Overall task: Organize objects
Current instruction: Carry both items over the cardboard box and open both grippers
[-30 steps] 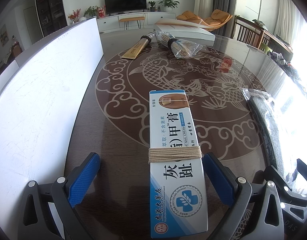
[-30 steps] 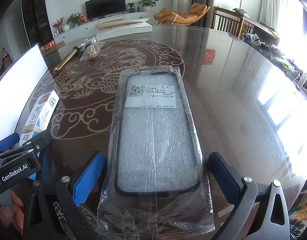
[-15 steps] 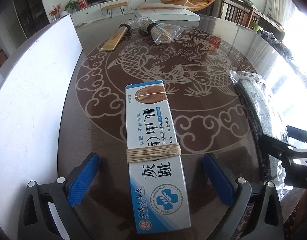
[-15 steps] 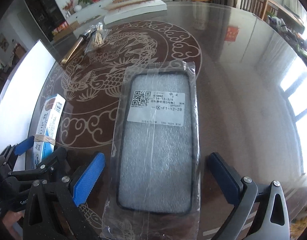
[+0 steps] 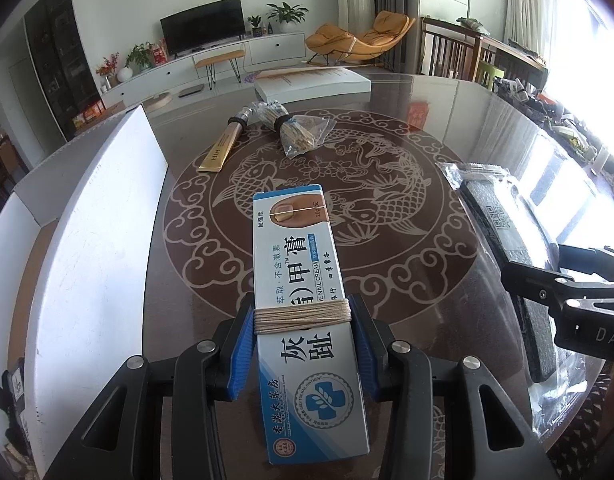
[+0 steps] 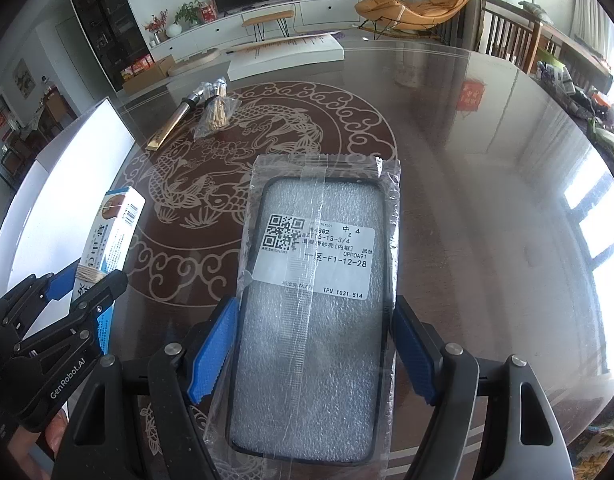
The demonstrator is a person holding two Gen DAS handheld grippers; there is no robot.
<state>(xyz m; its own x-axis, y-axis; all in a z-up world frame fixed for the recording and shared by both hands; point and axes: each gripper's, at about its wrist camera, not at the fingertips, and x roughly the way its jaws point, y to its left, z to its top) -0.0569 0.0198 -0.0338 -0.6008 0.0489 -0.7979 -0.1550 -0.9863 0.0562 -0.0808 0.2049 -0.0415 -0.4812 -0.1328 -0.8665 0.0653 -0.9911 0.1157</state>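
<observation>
My left gripper [image 5: 303, 336] is shut on a blue and white nail cream box [image 5: 299, 264] with string wound around it, and holds it above the dark glass table [image 5: 407, 280]. The box also shows in the right wrist view [image 6: 111, 236], held by the left gripper [image 6: 87, 284]. My right gripper [image 6: 313, 350] is shut on a bagged black phone case [image 6: 315, 304] with a white label. The case shows in the left wrist view [image 5: 503, 224] at the right.
A white open box [image 5: 91, 240] stands along the table's left edge. A gold tube [image 5: 223, 148] and a bagged bundle of sticks [image 5: 297, 134] lie at the far side. A flat white box [image 5: 311, 82] lies at the back edge.
Both grippers have closed: the left on the nail cream box, the right on the bagged phone case. Both objects now sit higher off the table.
</observation>
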